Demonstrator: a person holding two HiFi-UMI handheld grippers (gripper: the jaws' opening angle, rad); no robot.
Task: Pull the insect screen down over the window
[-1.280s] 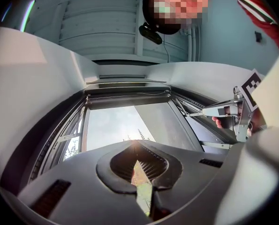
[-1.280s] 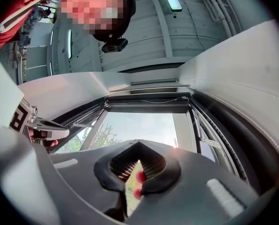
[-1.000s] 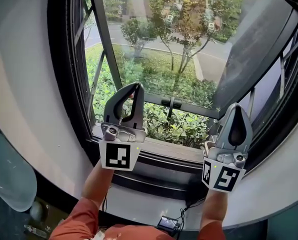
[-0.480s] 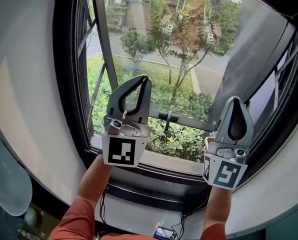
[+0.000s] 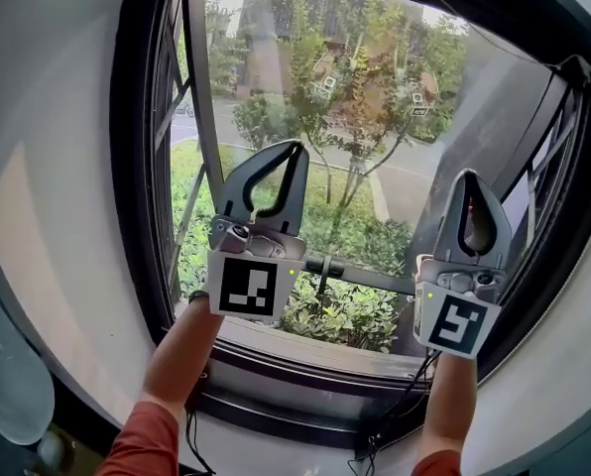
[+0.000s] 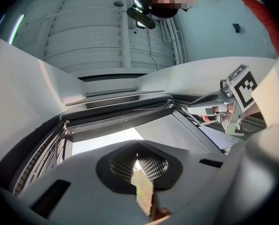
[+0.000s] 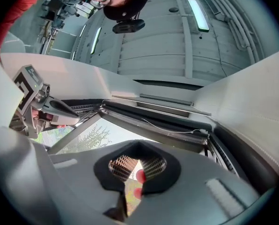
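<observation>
window frame [image 5: 137, 167]: dark and bowed by the lens. The head view cuts off its top edge, and its bottom rail passes below both tools.
insect screen [image 7: 164, 119]: shows only as a dark bar tight against the top of the window frame, with a thin pale cord [image 7: 170, 128] just under it. The left gripper view shows the same bar [image 6: 118, 115]. No mesh can be made out.
left tool [image 5: 294, 147]: held up in front of the window frame's left half, well below the top bar. Its own view [image 6: 138, 145] shows the jaws pressed together at the tips with nothing held. A sliver of blurred greenery shows through the slit lower down.
right tool [image 5: 471, 175]: in front of the window frame's right half, also well below the top bar. In its own view [image 7: 138, 144] the jaws are together and empty. Red spots behind the gap are too blurred to name.
grey panel [image 5: 494, 137]: slanted, inside the window frame's right side. Cannot tell whether it is glass or something else.
handle [image 5: 327, 266]: dark, on a rail inside the window frame between the two tools, its left end hidden behind the left tool's marker cube.
left forearm [image 5: 181, 350], right forearm [image 5: 446, 405]: bare, below the window frame, with the red sleeves cut off at the bottom edge.
cables [image 5: 400, 415]: dark, below the window frame's bottom rail, running out of the picture.
trees [image 5: 360, 87]: beyond the window frame, with lawn and a road.
</observation>
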